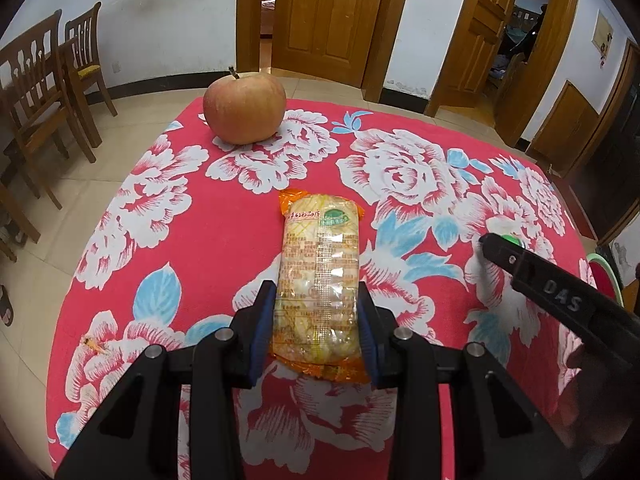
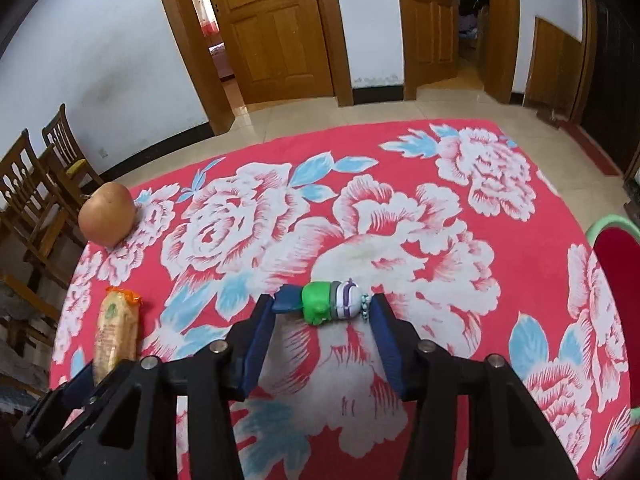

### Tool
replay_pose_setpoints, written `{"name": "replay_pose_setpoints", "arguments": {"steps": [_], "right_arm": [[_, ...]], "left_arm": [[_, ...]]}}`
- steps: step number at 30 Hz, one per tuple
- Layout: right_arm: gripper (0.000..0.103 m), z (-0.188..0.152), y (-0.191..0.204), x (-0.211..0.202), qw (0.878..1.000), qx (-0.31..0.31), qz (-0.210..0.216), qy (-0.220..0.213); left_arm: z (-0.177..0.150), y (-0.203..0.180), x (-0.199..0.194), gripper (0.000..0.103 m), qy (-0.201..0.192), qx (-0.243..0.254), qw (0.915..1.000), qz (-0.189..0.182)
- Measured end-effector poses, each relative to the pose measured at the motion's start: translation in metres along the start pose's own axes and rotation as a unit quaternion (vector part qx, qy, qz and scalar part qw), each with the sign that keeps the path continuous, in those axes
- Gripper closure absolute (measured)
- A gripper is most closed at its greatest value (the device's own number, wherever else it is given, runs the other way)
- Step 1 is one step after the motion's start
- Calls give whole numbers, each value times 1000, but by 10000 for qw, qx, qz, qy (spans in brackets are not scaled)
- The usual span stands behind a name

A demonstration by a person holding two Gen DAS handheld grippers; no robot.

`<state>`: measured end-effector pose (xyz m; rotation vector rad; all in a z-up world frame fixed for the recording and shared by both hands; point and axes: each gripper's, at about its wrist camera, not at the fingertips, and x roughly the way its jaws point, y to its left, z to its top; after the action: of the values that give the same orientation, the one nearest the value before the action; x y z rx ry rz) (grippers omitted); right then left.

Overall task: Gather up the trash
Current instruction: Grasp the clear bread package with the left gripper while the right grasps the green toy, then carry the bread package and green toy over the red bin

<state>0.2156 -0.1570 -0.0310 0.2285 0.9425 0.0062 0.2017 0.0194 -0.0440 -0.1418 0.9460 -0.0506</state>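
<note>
**Both grippers on items over the floral cloth**

Red tablecloth [image 1: 192, 240] w/ big white-and-pink peonies and blue leaves covers the table and fills most of both views. Behind it: tiled floor, white walls, wooden doors [image 1: 324, 16], and wooden chairs [image 1: 44, 92] off to the left.

Red-rimmed basin w/ a pale green edge [image 2: 612, 256] shows at the right border of the right wrist view, beside the table; what it holds can't be seen.

Apple [image 1: 244, 108] sits upright, stem up, near the far left edge of the cloth, well apart from everything else.

Snack packet [image 1: 320, 280] – clear film w/ orange crimped ends, pale pieces inside – lies lengthwise along the left gripper [image 1: 316, 300]. The blue pads [image 1: 264, 320] press against both long sides of the packet near its near end, so the left tongs are pinching it. Packet appears to rest on the cloth. In the right wrist view the same packet [image 2: 116, 328] shows at lower left, w/ the left gripper over its near end.

Small toy figure [image 2: 332, 300] – green body, purple-and-white striped part, a short bead chain at one end – lies sideways on the cloth between the tips of the right gripper [image 2: 324, 304]. Left fingertip touches its blue end, right fingertip meets the beads; right tongs pinching the toy across its length.
</note>
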Motion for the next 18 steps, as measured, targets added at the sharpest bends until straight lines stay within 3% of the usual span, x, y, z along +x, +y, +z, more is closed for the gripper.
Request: {"name": "replay_pose_setpoints", "arguments": {"steps": [3, 18], "right_arm": [[51, 0, -6, -9, 9997, 117, 173, 84], [51, -15, -50, -97, 9986, 220, 363, -329]], "left_arm": [[0, 0, 0, 65, 10, 2, 10000, -60], [-5, -30, -30, 65, -117, 389, 9989, -242]]}}
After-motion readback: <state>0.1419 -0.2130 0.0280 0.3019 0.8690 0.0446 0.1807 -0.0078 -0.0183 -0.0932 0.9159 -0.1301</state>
